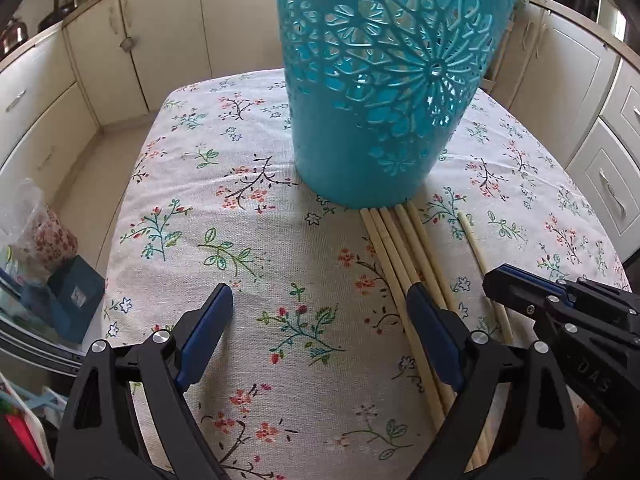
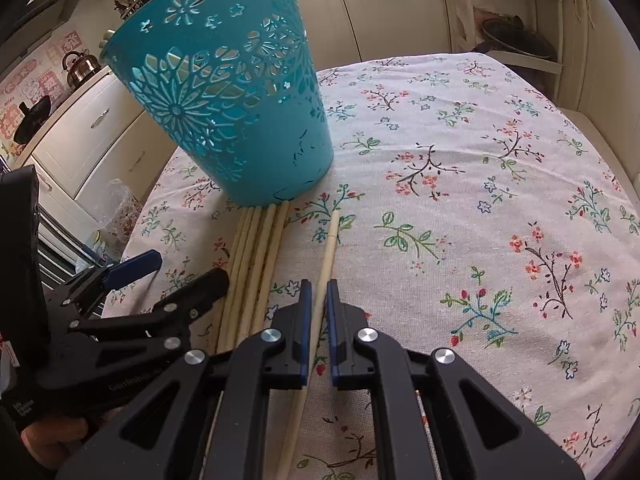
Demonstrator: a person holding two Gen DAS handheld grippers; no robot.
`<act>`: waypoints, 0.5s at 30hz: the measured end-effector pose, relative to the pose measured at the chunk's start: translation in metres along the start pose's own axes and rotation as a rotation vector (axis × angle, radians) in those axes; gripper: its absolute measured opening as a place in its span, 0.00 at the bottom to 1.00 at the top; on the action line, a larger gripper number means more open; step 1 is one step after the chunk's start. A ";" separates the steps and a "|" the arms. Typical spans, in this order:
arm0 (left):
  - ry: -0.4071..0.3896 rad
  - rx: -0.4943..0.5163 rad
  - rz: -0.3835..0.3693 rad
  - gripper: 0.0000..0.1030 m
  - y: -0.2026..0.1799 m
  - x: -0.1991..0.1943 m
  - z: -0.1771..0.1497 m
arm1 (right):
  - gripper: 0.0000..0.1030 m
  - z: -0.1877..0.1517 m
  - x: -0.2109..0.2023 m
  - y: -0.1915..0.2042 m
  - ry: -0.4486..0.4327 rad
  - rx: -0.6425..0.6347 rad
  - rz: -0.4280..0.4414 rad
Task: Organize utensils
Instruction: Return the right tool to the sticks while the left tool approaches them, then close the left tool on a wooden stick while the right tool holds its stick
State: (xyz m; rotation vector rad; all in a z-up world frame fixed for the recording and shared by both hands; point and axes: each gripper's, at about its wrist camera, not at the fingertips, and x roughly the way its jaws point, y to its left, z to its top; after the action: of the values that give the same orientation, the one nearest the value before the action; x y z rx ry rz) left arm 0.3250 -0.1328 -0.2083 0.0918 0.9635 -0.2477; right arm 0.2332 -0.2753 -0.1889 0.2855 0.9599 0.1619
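Note:
A teal perforated basket [image 1: 380,80] stands upright on the flowered tablecloth [image 1: 248,240]; it also shows in the right wrist view [image 2: 232,104]. Several pale wooden chopsticks [image 1: 404,248] lie bundled in front of it, their tips touching its base, also in the right wrist view [image 2: 256,256]. A single chopstick [image 2: 326,264] lies apart to the right, also in the left wrist view [image 1: 478,252]. My right gripper [image 2: 319,286] has its jaws narrowed around this single chopstick, with a small gap on each side. My left gripper [image 1: 320,296] is open and empty above the cloth, left of the bundle.
Cream kitchen cabinets [image 1: 100,60] surround the table. A plastic bag and a blue box [image 1: 76,292] sit off the table's left edge. A kettle [image 2: 82,66] stands on the counter. A shelf with a pan [image 2: 516,40] is behind the table.

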 end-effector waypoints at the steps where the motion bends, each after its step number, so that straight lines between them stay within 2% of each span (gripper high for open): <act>1: 0.003 -0.005 0.009 0.82 0.000 0.000 0.001 | 0.08 0.001 0.000 -0.001 0.000 0.001 0.001; 4: 0.014 0.014 0.051 0.82 -0.002 0.003 0.002 | 0.08 0.001 0.000 -0.002 0.002 0.007 0.008; 7: 0.014 0.017 0.056 0.81 -0.002 0.005 0.006 | 0.09 0.002 0.000 -0.002 -0.001 0.009 0.009; 9: 0.005 0.021 0.055 0.76 -0.003 0.007 0.010 | 0.15 0.003 0.001 -0.002 -0.011 0.008 0.008; 11: -0.011 0.032 0.038 0.63 -0.004 0.008 0.015 | 0.23 0.005 0.002 -0.001 -0.025 0.007 0.013; 13: -0.025 0.058 0.012 0.36 -0.006 0.009 0.018 | 0.24 0.007 0.004 0.001 -0.033 -0.003 0.004; 14: -0.030 0.076 -0.009 0.28 -0.007 0.009 0.019 | 0.24 0.008 0.005 0.003 -0.033 -0.013 -0.005; 15: -0.030 0.084 -0.023 0.17 -0.007 0.009 0.020 | 0.23 0.007 0.005 0.005 -0.030 -0.022 -0.011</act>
State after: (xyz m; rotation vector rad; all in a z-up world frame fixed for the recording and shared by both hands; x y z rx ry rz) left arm 0.3437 -0.1452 -0.2041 0.1540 0.9242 -0.3097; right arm 0.2419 -0.2707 -0.1877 0.2612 0.9295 0.1576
